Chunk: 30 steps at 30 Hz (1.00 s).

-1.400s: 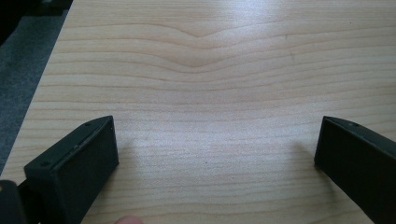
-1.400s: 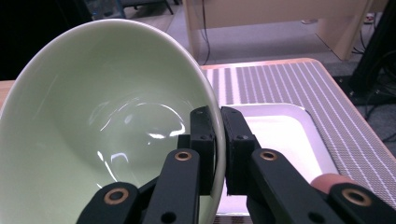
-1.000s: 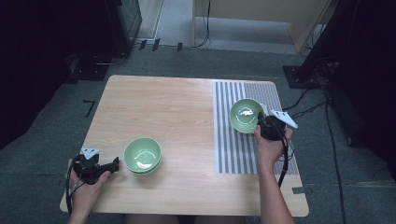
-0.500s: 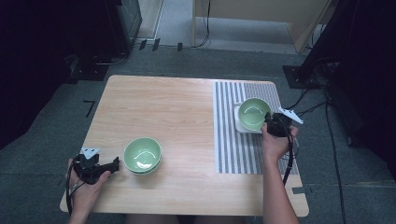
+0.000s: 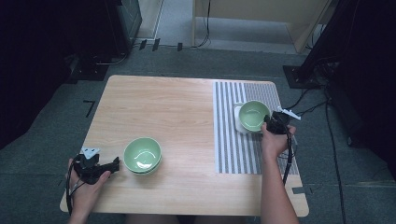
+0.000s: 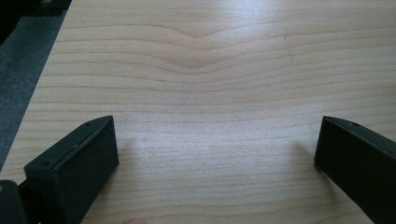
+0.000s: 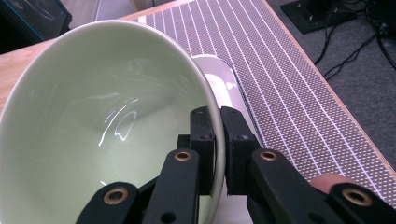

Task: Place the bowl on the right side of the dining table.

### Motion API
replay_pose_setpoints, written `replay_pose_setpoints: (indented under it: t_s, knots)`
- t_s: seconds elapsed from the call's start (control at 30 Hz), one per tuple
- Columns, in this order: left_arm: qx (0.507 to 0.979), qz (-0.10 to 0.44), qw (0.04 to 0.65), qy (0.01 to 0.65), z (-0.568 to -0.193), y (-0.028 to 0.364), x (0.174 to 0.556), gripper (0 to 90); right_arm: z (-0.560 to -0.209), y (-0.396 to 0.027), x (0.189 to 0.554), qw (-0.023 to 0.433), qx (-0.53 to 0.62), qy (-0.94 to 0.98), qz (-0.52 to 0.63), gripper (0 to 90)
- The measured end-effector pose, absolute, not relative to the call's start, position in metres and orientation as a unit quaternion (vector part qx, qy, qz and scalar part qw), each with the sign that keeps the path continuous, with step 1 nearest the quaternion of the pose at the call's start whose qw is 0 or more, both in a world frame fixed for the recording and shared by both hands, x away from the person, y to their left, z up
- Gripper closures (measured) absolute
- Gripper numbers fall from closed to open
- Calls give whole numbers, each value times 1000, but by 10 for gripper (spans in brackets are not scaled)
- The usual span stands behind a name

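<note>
Striped matting (image 5: 233, 154) covers the table's (image 5: 163, 107) right side, where the right gripper (image 7: 217, 140) pinches a green bowl's (image 7: 102, 126) rim above a white tray (image 5: 238, 122), best lowered level and gently, while the left gripper's (image 6: 215, 154) fingers (image 6: 84, 158) stand wide near another green bowl (image 5: 142, 154).

Pale wooden worktop (image 6: 205, 70) with wavy grain running across the frame. Two black jaws of the left tool (image 6: 217, 149) rise from the lower left and lower right corners, standing wide apart with bare wood between them. Grey carpet (image 6: 23, 79) shows along the left edge.
</note>
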<state>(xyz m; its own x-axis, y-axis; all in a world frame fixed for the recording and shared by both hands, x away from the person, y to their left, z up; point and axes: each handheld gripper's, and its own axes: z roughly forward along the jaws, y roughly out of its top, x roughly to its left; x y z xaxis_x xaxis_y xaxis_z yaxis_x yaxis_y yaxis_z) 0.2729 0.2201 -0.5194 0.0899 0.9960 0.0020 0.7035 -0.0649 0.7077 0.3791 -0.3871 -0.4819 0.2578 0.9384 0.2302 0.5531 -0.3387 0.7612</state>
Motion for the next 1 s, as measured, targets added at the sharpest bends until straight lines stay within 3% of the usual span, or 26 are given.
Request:
replay_pose_setpoints:
  t_s: [0.33, 0.77, 0.87, 1.0]
  knots:
    - [683, 259, 282, 622, -519, 220, 273, 0, -481, -399, 387, 224, 773, 476, 355, 835]
    - [683, 259, 283, 622, -519, 220, 273, 0, -480, -404, 391, 197, 779, 479, 353, 752]
    - [683, 259, 283, 622, -519, 220, 273, 0, -476, -405, 388, 194, 766, 486, 373, 631]
    - [683, 259, 283, 622, -519, 220, 273, 0, -470, -402, 384, 206, 745, 501, 389, 336]
